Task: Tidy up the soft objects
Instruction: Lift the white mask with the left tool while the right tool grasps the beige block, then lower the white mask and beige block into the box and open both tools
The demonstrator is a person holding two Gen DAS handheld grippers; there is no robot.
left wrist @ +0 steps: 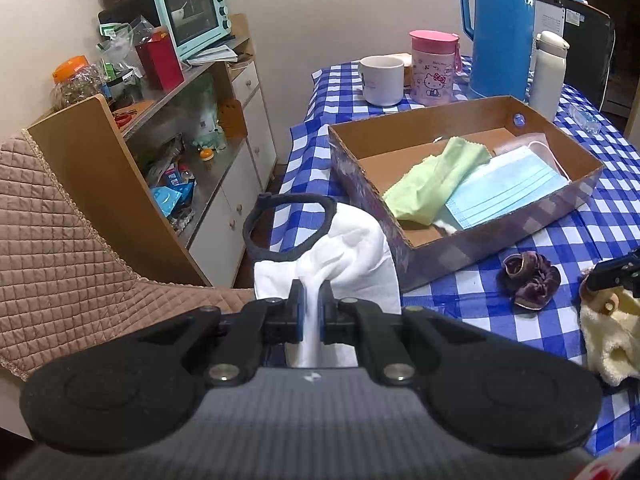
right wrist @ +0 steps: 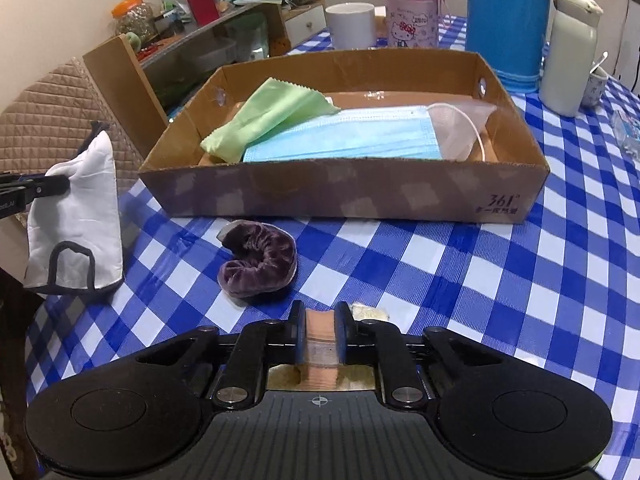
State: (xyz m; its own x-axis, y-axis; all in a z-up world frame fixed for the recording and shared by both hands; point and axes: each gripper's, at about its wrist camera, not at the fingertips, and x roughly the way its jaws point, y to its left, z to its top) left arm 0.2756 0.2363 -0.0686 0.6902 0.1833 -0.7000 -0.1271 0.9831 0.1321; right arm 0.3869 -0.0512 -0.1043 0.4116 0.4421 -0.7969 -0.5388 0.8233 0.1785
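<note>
**A:** The left tool (left wrist: 311, 300) is clamped tight on the white cloth mask (left wrist: 340, 248); it hangs clear of the worktop (right wrist: 440, 280), with the cardboard box (left wrist: 500, 216) at about two o'clock from it.

**B:** And the right tool (right wrist: 319, 336)? Its jaws are pinched on a tan, ribbed piece (right wrist: 320, 344) lying over something pale and fluffy. I can't tell what that is.

**A:** Me neither. I'd say both are mid-pickup, with the box as the goal. The green cloth (right wrist: 272, 116) and blue face mask (right wrist: 340, 136) already lie inside.

**B:** So next each needs a lift over the near wall and a release. The white one drapes low, so it may catch the rim.

**A:** The purple scrunchie (right wrist: 260, 264) sits loose at eleven o'clock from the right tool, just in front of the box.

**B:** Beyond, on the blue checked cloth: a white mug (left wrist: 382, 80), a pink cup (left wrist: 434, 68), a blue thermos (left wrist: 500, 32). A cluttered shelf (left wrist: 192, 76) at ten o'clock.
</note>
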